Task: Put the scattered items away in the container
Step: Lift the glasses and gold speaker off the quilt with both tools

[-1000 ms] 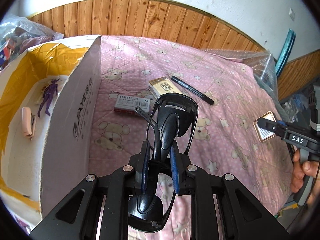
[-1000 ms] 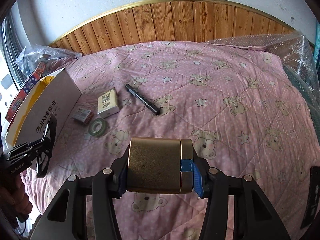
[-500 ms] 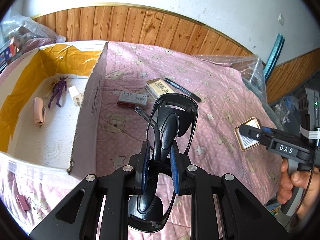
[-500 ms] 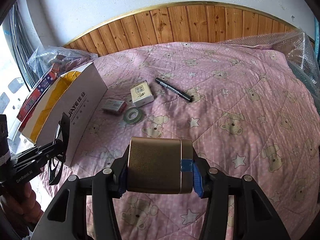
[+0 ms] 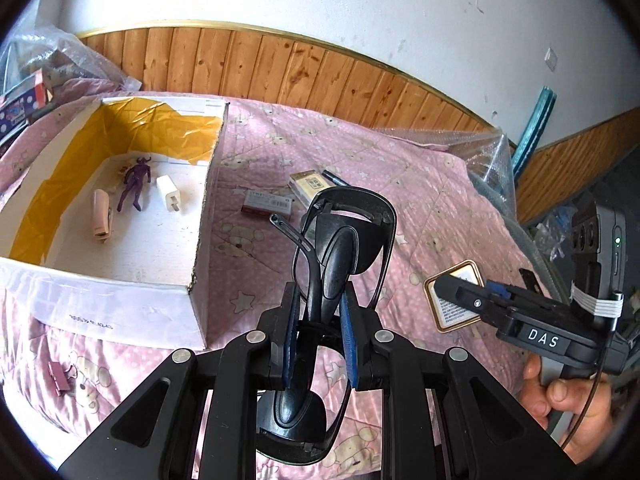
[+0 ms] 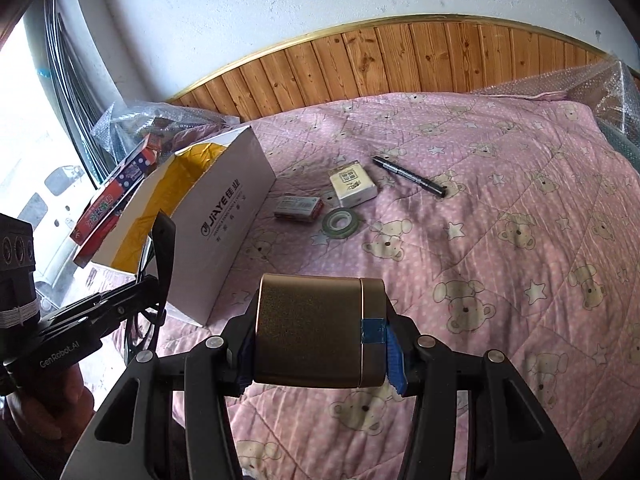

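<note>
Carrying both loads toward the box [image 5: 200, 216]: left tool [image 5: 318, 336] clamps sunglasses [image 5: 344, 248], right tool [image 6: 320, 344] squeezes a gold tin [image 6: 316, 332], ready for dropping in.

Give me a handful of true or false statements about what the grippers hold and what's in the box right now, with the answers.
1. The left gripper is shut on folded black sunglasses. True.
2. The right gripper is open. False: it clamps a gold metal box.
3. A purple figurine lies inside the cardboard box. True.
4. The black marker is in the box. False: it lies on the pink quilt.
5. The tape roll lies on the quilt. True.
</note>
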The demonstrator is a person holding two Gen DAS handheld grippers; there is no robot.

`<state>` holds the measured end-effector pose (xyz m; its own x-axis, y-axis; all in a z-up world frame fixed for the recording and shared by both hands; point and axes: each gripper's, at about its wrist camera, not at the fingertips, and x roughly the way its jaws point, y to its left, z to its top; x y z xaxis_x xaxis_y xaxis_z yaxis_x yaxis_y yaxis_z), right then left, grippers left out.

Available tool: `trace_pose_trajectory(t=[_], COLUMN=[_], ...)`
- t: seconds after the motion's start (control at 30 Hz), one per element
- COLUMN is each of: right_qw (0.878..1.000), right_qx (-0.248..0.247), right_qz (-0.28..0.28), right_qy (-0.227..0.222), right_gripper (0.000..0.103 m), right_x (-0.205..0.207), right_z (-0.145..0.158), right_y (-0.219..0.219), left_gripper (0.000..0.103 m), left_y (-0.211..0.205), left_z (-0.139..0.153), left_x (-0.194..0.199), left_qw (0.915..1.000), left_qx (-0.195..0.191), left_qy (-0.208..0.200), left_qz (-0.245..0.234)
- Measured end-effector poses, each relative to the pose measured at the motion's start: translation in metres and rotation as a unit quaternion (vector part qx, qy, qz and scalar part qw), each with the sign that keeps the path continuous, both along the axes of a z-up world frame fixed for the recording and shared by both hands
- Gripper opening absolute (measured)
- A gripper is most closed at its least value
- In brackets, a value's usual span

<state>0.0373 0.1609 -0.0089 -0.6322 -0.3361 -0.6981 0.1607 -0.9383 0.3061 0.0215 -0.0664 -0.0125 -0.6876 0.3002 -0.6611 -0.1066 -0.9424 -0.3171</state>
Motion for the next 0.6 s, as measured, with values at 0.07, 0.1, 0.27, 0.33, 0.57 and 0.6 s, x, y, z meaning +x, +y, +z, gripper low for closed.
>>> trace_pose_trajectory(t=[0.07,0.1,0.27,0.33,0.57,0.6], right_qw=[1.0,1.0,1.0,0.999,0.997,0.996], right_qx=[-0.004,-0.006,-0.013,-0.017,-0.025,-0.025], right_qz=[0.007,0.012,0.028,0.037,0.077,0.082], right_qy=[-0.003,-0.004,0.0,0.001,0.01,0.013], right_gripper=[0.052,0.052,0.052,0.052,0.052,0.052], right_x=[0.003,0.005,0.013,0.018,0.03,0.032], right_z=[-0.001,-0.001,0.0,0.001,0.01,0.013], right_y=[-0.006,-0.009,-0.022,-0.029,-0.059,-0.063], left_gripper=[0.019,0.019,0.019,0.019,0.019,0.019], left_y=[-0.002,-0.002,-0.009,-0.012,-0.026,-0.028], left_z=[0.003,0.004,0.015,0.021,0.036,0.038], left_x=[0.006,0.008,0.021,0.026,0.047,0.049], left_qw=[1.0,1.0,0.9998,0.9996,0.9986,0.9984], left_qx=[0.003,0.003,0.0,0.002,0.009,0.008], left_qy=[0.003,0.005,0.016,0.021,0.036,0.038], left_qz=[0.003,0.004,0.015,0.02,0.037,0.04])
